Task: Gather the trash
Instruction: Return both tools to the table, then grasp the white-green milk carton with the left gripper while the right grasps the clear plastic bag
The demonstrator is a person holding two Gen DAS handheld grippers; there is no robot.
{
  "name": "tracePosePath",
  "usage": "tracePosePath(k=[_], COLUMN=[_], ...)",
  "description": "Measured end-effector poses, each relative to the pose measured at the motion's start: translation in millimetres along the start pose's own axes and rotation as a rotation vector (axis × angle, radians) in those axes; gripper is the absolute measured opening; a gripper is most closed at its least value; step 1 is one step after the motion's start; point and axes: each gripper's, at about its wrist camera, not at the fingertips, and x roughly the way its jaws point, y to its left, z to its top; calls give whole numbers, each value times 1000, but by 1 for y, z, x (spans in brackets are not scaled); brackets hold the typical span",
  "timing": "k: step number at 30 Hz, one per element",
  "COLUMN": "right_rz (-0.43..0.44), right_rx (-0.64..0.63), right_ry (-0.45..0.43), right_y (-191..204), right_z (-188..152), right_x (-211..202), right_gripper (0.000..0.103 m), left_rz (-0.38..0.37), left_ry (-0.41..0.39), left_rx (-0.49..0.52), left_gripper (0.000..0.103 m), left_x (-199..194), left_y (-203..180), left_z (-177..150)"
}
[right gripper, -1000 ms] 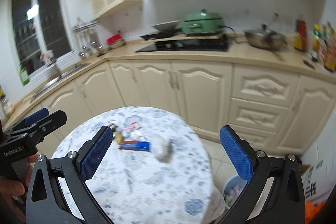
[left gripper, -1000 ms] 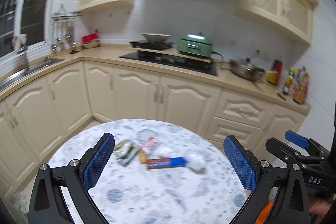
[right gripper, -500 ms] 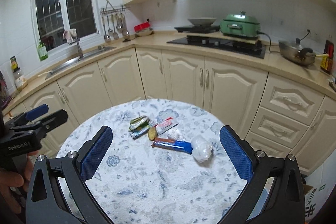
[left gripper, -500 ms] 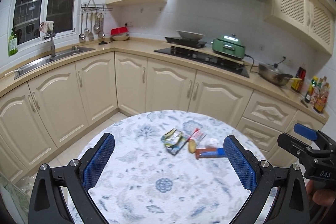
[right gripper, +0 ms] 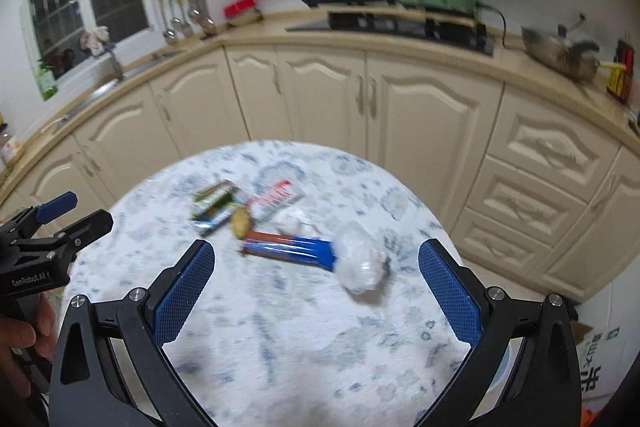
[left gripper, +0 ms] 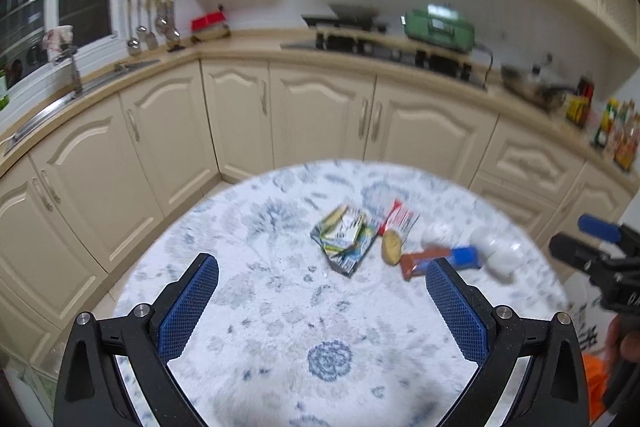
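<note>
I'm at the approach step, both the left gripper (left gripper: 322,293) and right gripper (right gripper: 316,275) hovering empty with jaws wide apart over the table (right gripper: 280,347), where the trash lies clustered, so next I'd lower onto the crumpled white wad (right gripper: 359,261) nearest my right

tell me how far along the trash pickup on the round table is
Nothing looks collected yet. The open left gripper and open right gripper hold nothing above the round blue-patterned tablecloth. Left to pick up: the crumpled white plastic ball, the long brown-and-blue bar wrapper, the green-and-yellow foil packet, the red-and-white wrapper, a small yellowish scrap and a smaller white wad.
</note>
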Motion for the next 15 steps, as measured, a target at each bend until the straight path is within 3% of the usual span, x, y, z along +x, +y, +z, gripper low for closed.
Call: tracePosePath(k=[10,15], right_rz=[-27,8], right_rx=[67,61], right_ry=[133,176], right_y=[-41,-45], right_z=[-3,-8], right_x=[85,107], right_gripper=[102,93], left_rz=[12,27], left_ry=[156,207], left_rx=[89,193], left_gripper=[102,102], left_x=[138,190], left_y=[-12,-19], left_z=[31,42])
